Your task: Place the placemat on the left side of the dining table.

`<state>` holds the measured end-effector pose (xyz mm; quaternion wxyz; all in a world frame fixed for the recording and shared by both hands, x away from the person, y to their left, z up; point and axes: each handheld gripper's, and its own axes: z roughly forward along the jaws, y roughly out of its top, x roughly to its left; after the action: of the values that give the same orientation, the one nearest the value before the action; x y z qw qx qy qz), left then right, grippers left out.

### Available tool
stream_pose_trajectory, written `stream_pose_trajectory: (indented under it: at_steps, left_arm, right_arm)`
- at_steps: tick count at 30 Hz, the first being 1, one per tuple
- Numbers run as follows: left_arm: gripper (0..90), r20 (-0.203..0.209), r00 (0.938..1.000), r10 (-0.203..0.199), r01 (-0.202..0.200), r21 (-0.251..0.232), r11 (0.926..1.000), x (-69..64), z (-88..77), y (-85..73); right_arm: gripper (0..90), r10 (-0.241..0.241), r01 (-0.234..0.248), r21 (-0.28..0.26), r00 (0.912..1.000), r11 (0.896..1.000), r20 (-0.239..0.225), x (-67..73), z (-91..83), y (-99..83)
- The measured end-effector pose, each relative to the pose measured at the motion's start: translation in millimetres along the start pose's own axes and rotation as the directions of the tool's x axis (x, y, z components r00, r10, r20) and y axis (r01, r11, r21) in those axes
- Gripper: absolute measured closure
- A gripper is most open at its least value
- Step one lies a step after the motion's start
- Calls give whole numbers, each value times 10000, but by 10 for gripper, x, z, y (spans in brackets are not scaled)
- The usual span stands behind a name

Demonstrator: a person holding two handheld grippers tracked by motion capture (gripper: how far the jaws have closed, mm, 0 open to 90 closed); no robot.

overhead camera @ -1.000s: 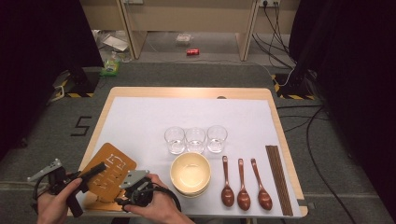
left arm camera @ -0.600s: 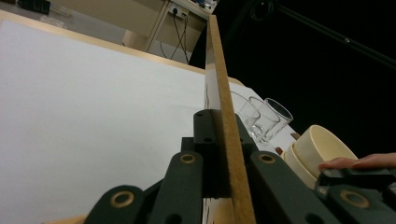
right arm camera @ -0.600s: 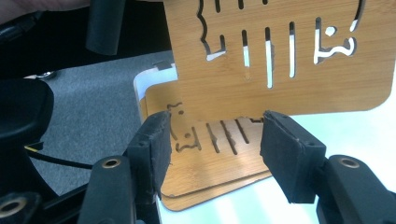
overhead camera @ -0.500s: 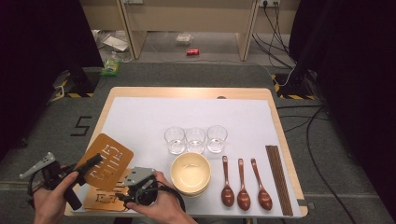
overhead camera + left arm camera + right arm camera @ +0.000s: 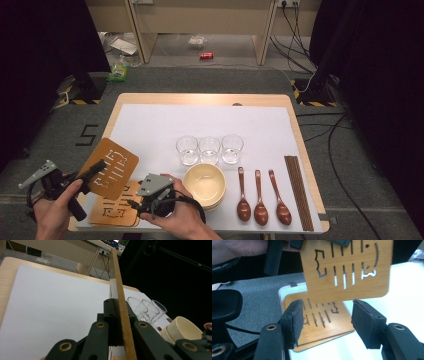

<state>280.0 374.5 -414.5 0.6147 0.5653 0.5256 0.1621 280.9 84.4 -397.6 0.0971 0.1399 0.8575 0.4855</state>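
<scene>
A thin wooden board [image 5: 111, 168] with cut-out slots hangs tilted above the table's front left corner, and my left gripper [image 5: 98, 167] is shut on its near edge. In the left gripper view the board [image 5: 119, 297] stands edge-on between the closed jaws of the left gripper [image 5: 117, 315]. Under it a stack of similar boards [image 5: 114, 213] lies flat on the white mat. My right gripper [image 5: 134, 203] hovers just right of that stack, open and holding nothing. From the right gripper [image 5: 328, 320] I see the lifted board [image 5: 348, 270] above and the stack [image 5: 322, 326] beyond its pads.
Stacked cream bowls [image 5: 204, 185] sit right beside the right hand. Three glasses [image 5: 209, 149] stand in a row behind them. Three wooden spoons [image 5: 260, 197] and dark chopsticks [image 5: 297, 190] lie at the front right. The white mat [image 5: 200, 122] covers the table.
The left gripper has lifted the top board off the stack and tilted it up, uncovering the boards below. The right gripper has risen a little.
</scene>
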Motion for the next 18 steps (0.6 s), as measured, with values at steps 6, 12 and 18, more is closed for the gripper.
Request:
stream_pose_trajectory:
  at_steps: [6, 12, 18]
  left_arm:
    - [861, -264, 9996, 50, -56, -250, 9997, -10, -23, 51]
    - [861, -436, 9990, 77, -98, -477, 9988, -19, -21, 96]
    - [861, -565, 9984, 23, -59, -631, 9980, -3, 16, 108]
  right_arm:
    - [426, 140, -134, -262, 9996, 9996, 226, -106, -164, 46]
    - [426, 375, -363, -503, 9990, 9981, 229, -196, -290, 65]
    - [421, 732, -704, -719, 9967, 9949, 358, -313, -403, 50]
